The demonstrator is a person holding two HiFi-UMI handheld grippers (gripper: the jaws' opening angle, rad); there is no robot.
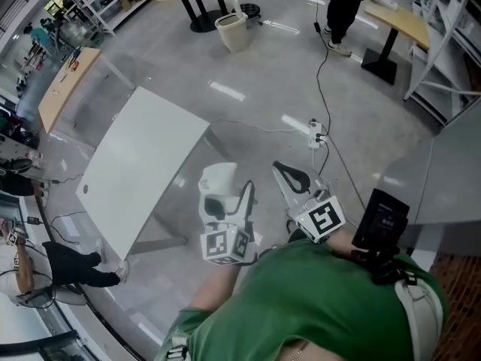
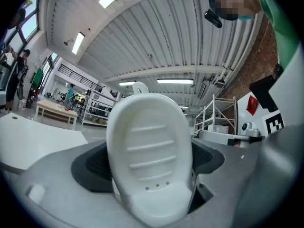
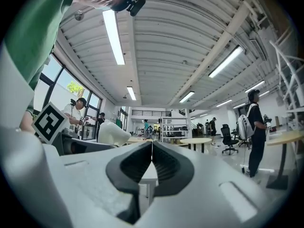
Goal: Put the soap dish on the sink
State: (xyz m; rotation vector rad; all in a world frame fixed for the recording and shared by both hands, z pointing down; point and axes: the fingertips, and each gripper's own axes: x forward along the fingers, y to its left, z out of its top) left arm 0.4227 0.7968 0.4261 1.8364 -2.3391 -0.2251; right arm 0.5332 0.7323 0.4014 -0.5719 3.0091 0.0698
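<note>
A person in a green shirt stands in a large workshop hall and holds a grasping tool in each hand, both pointing level over a grey floor.

The left tool (image 1: 224, 209) is clamped on a white soap dish (image 2: 150, 156). The dish stands on edge between the two dark pads, with its hollow side facing the left gripper view. The right tool (image 3: 152, 163) is clenched with nothing in it, its two pads meeting in a thin line. It hangs just to the right of the left tool.

By my reading, the task is at its carrying stage: the dish is picked up and in the air, and setting it down is all that is left. No sink shows in any view, so how close the dish is to it cannot be told. The nearest furniture is a bare white surface (image 1: 143, 164) on the left.

The soap dish is empty. It shows raised ridges across its hollow and three small drain holes near its lower end, with no soap and no water. A pale waste bin (image 1: 232, 30) stands on the far floor beside a round table's dark legs. Its contents are too small to make out.
</note>
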